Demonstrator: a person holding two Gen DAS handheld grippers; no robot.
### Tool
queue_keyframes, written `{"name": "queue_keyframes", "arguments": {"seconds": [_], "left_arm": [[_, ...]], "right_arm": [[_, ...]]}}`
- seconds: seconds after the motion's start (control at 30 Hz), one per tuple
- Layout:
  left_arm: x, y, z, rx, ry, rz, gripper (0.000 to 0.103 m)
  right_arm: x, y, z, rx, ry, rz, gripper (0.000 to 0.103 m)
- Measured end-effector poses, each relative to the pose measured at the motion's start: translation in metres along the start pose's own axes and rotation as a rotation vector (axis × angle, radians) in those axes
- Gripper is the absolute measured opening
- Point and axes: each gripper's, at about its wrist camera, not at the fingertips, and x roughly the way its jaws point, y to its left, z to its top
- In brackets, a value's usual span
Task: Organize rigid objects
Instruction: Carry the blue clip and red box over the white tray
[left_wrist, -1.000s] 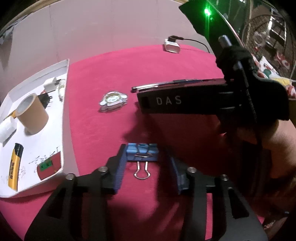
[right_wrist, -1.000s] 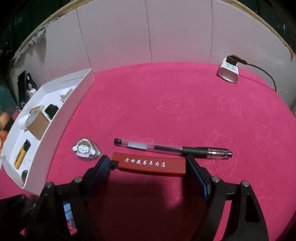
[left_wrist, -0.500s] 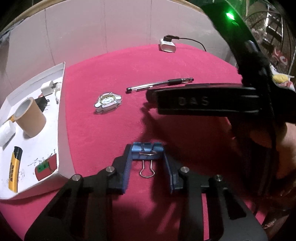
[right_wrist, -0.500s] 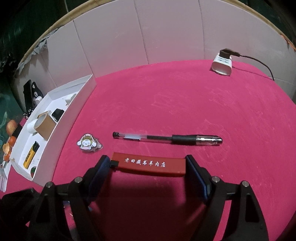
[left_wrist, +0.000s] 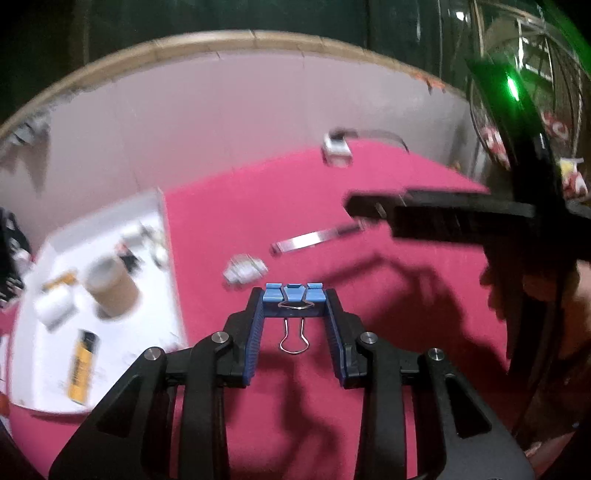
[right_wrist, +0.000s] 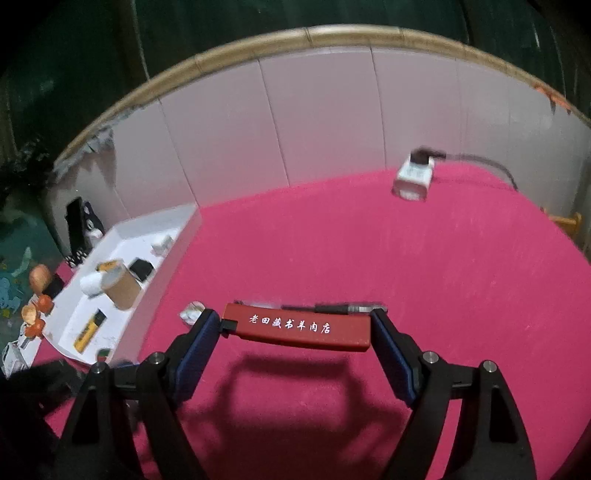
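Observation:
My left gripper (left_wrist: 294, 301) is shut on a blue binder clip (left_wrist: 293, 300) and holds it above the red tablecloth, its wire handle hanging toward me. My right gripper (right_wrist: 296, 325) is shut on a long red lighter (right_wrist: 299, 328) with white lettering, held crosswise and lifted off the cloth. A pen (left_wrist: 314, 238) and a small cartoon charm (left_wrist: 244, 270) lie on the cloth ahead; the pen (right_wrist: 332, 307) shows just behind the lighter. The white tray (left_wrist: 173, 258) stands to the left, also in the right wrist view (right_wrist: 162, 273).
The tray holds a brown tape roll (left_wrist: 110, 284), a yellow lighter (left_wrist: 82, 365), a white cylinder and small black and white items. A white charger (right_wrist: 413, 177) with a cable sits at the far edge. The right gripper's body (left_wrist: 461, 221) crosses the left view. White wall panels ring the table.
My left gripper closed on the binder clip and lifted it. My right gripper rose with the red lighter. Both views tilted up, and the table objects now look farther away.

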Motion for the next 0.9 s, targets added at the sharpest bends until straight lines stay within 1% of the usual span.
{"name": "queue_keyframes", "arguments": {"seconds": [0.17,0.27,0.4,0.5,0.9], "left_arm": [[-0.035,0.034,0.016,-0.067,-0.095,0.077,0.031],[-0.050,0.054,0.019,-0.109,-0.124,0.128,0.031],[-0.061,0.074,0.015,-0.157,-0.140,0.179,0.031],[-0.064,0.084,0.013,-0.177,-0.145,0.203,0.031],[-0.082,0.111,0.001,-0.235,-0.156,0.290,0.031]], "right_arm": [[-0.017,0.016,0.010,-0.035,-0.059,0.028,0.082],[-0.024,0.025,0.015,-0.057,-0.080,0.042,0.082],[-0.029,0.034,0.018,-0.080,-0.095,0.055,0.082],[-0.030,0.039,0.020,-0.093,-0.099,0.062,0.082],[-0.031,0.073,0.030,-0.174,-0.106,0.101,0.082]]}}
